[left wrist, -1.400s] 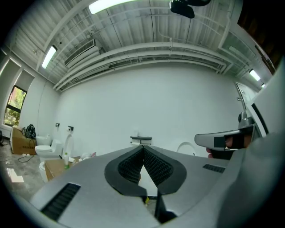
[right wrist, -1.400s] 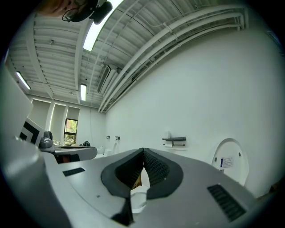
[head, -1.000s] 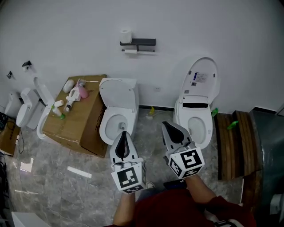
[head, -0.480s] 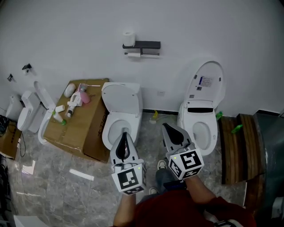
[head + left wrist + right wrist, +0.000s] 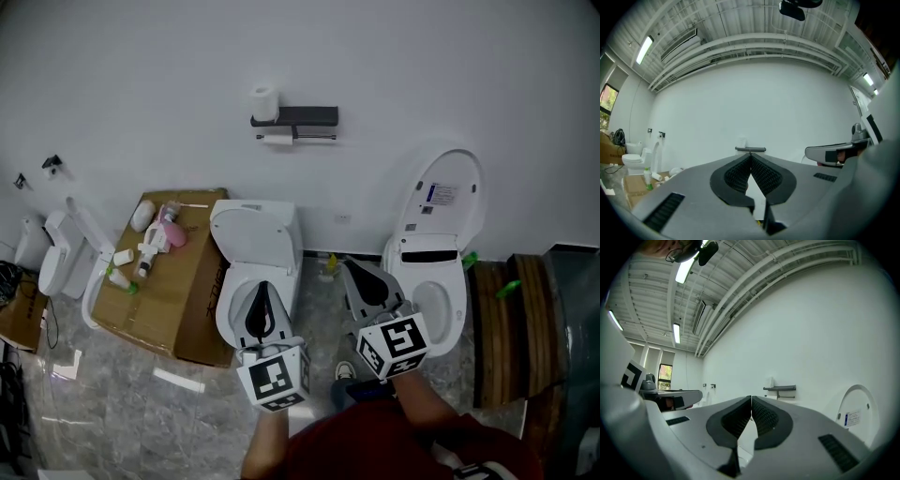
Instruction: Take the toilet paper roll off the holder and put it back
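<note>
Both my left claw point(image 5: 263, 291) and right claw point(image 5: 352, 267) are pressed together and empty, and the toilet paper roll point(image 5: 277, 139), well ahead of them on its holder point(image 5: 305, 116), looks light and squashy, so I'd pinch its sides gently.

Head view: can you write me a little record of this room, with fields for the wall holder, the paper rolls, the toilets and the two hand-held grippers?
holder: dark holder fixed on the white wall, above the toilets
rolls: upright roll standing on its left end; hanging roll on the bar beneath
toilets: left toilet and right toilet, both lids raised
left gripper: jaws shut, empty
right gripper: jaws shut, empty
cardboard box: on the floor beside the left toilet
</note>
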Tool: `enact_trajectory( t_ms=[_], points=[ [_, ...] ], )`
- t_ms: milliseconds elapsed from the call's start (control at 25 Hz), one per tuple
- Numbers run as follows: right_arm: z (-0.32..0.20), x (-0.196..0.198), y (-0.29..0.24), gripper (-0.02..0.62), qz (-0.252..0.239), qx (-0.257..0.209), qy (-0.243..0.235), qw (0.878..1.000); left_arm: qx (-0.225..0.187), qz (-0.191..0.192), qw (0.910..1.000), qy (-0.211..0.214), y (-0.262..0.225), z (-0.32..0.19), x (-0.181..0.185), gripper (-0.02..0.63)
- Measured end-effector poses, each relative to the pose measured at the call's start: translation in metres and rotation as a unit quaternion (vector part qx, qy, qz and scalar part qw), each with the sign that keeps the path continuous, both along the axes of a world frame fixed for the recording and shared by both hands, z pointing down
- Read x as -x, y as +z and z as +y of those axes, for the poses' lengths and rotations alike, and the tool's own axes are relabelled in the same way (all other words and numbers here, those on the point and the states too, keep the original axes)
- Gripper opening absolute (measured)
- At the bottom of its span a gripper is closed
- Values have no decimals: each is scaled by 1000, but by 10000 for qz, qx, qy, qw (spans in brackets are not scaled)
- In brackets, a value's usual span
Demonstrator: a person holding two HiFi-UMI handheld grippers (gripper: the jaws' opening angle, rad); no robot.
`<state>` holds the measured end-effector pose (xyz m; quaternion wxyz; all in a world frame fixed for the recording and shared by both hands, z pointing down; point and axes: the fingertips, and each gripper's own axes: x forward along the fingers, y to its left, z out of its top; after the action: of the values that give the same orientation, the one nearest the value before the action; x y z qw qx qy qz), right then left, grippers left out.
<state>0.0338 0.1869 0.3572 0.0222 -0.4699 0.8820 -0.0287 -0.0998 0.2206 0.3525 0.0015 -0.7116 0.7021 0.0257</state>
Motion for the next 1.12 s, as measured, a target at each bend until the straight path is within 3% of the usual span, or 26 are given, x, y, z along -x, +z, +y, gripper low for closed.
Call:
enact_trajectory(
  t_ms=[440,640,1120],
  points=[
    [-137,-19,2,18,-198,165,-206,9995,74,-93,9993,-343,-3,-123,-13,15],
    [-175,-24,2,18,-223,145,-348,9990,117,-33,9983,-574,0,-161,-11,15],
    [-265,-2,11,18,-236,87,-375,9990,47,-22,9985,-542,5,-252,11,15]
  ],
)
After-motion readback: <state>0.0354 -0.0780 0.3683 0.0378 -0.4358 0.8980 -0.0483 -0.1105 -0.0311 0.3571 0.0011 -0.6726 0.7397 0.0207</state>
